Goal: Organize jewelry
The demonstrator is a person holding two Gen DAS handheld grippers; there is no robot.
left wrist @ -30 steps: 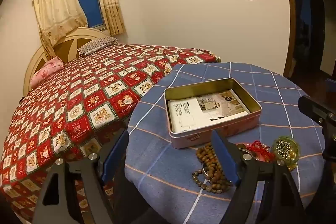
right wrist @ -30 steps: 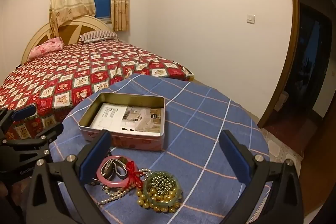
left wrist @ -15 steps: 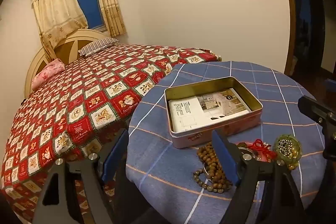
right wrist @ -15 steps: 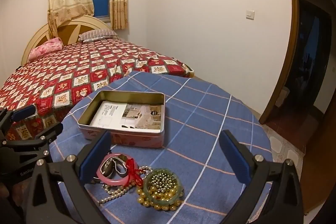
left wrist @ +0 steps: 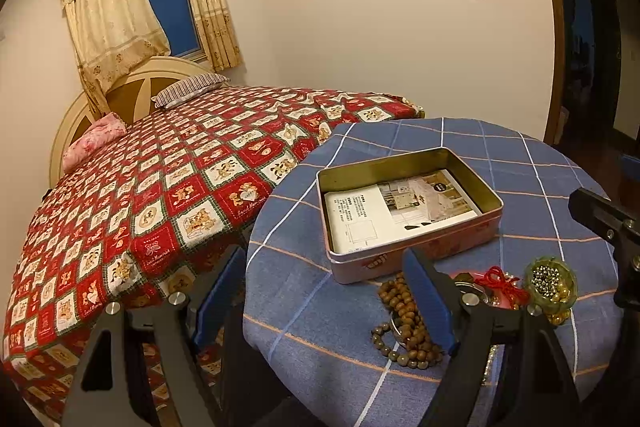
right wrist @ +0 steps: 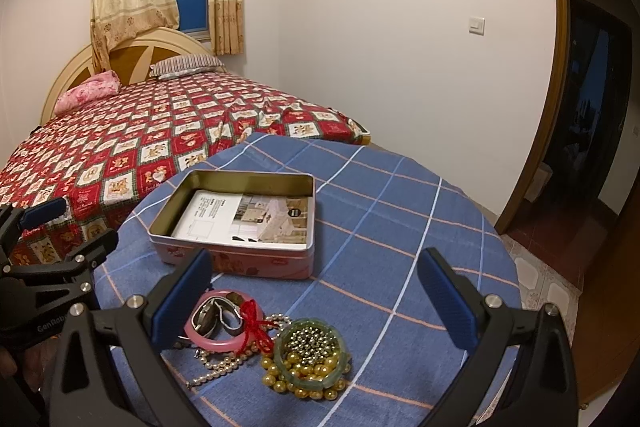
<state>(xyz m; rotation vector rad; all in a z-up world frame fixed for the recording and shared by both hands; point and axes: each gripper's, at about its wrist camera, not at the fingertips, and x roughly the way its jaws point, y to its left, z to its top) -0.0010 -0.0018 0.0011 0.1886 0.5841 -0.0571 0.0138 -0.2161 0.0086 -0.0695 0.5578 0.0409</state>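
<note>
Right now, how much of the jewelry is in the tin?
None. The open pink metal tin holds only a printed leaflet. Both tools, left and right, are open and empty. The pink bangle, green bangle and brown wooden beads remain on the tablecloth.

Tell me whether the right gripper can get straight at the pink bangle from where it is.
Probably yes. The right gripper is open and holds nothing, and the pink bangle lies just ahead of its left jaw on the tablecloth. A watch lies inside it and a red cord drapes over its rim, so these may come along.
</note>
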